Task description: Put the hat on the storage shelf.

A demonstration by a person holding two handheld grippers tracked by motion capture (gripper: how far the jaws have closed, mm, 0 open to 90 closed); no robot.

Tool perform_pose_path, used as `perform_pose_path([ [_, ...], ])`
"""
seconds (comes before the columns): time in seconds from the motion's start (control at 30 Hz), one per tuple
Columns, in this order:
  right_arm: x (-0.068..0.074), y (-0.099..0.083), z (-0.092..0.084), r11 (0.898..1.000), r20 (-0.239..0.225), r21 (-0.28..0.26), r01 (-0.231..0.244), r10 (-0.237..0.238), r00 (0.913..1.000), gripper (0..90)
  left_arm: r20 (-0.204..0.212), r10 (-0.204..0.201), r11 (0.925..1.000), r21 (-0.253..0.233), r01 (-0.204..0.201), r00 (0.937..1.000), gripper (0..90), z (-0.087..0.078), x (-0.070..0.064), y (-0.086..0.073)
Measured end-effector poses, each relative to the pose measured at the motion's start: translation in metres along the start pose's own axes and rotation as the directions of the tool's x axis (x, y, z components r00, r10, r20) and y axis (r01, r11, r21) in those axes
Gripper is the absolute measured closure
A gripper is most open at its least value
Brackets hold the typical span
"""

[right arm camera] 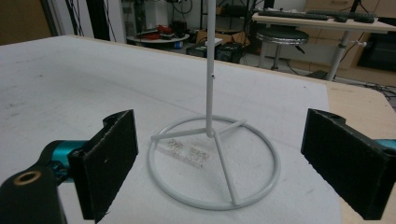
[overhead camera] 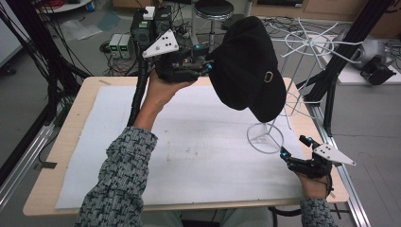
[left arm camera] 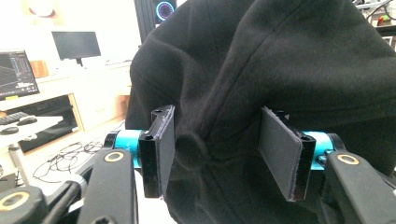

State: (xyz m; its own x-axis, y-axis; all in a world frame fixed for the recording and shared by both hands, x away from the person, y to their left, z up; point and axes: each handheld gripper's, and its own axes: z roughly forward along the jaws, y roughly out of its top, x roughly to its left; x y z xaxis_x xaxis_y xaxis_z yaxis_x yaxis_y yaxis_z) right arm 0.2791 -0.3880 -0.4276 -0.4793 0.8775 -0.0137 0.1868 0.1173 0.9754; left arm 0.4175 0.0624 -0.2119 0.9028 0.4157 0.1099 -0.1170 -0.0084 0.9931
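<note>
While the black cap [overhead camera: 248, 66] hangs on the white wire stand [overhead camera: 302, 45] at the far right, left tongs [left arm camera: 217, 144] gape around its crown; right tongs [right arm camera: 219, 163] stand apart near the stand's base ring

The left forearm, in a patterned sleeve, is raised from the lower edge of the high view and angled up and away from the person. The left hand [overhead camera: 163, 87] is wrapped under the body of the left gripper [overhead camera: 208, 59], which is held high and pointed toward the right of that view, the grey three-cornered plate uppermost. In the left gripper view its jaws are seen parted, with a gap between each pad and the black fabric lying between them. The right gripper [overhead camera: 295, 145] is held low in the right hand [overhead camera: 314, 184], its jaws spread wide, nothing between them.
</note>
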Motion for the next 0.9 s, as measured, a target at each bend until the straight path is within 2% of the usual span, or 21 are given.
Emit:
perform_pose_path([
  [0.47,0.0008,0.0000,0.0008,1.000,0.000,0.001,0.001,-0.001,1.0000,10.0,0.002,0.006,0.9999,-0.010,-0.006,1.0000,45.0,-0.0073,0.0004,-0.0004],
  [0.9,0.0007,-0.0001,0.0009,1.000,-0.002,0.002,0.004,-0.004,1.0000,10.0,0.010,0.004,0.9999,-0.009,-0.004,0.9999,44.8,-0.0064,-0.0005,-0.0033],
])
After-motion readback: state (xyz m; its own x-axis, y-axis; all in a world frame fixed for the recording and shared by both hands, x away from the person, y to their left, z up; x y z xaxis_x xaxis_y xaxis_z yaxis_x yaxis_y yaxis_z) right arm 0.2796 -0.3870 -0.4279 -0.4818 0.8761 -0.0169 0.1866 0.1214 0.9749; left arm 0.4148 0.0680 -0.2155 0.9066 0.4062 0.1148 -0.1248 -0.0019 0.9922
